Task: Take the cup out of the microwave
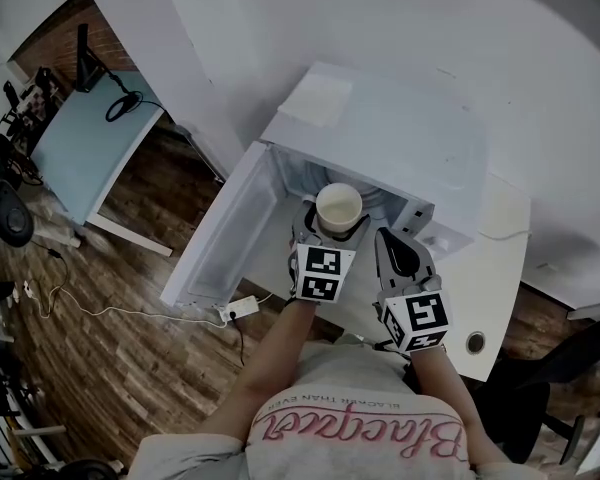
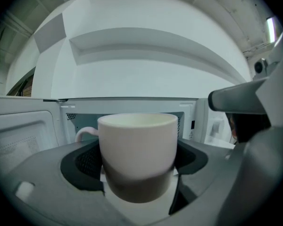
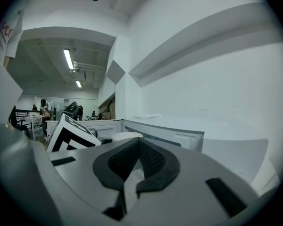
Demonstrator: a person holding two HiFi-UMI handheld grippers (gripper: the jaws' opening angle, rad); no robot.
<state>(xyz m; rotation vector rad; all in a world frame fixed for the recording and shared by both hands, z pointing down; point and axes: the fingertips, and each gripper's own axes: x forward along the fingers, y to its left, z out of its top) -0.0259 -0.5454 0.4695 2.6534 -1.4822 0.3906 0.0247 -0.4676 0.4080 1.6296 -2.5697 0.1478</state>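
Left gripper view: left gripper (image 2: 139,185) grips cup (image 2: 137,145) (handle (image 2: 85,134) leftward).

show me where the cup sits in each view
Head view: cup at centre, before the open microwave.
Left gripper view: cup at centre, clamped between the jaws.
Right gripper view: cup rim only, left of centre.
Shared landmark: the microwave.

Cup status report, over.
Left gripper shut on cup, upright at microwave mouth. Right gripper shut, empty, alongside. Door open; nothing blocks the way out.
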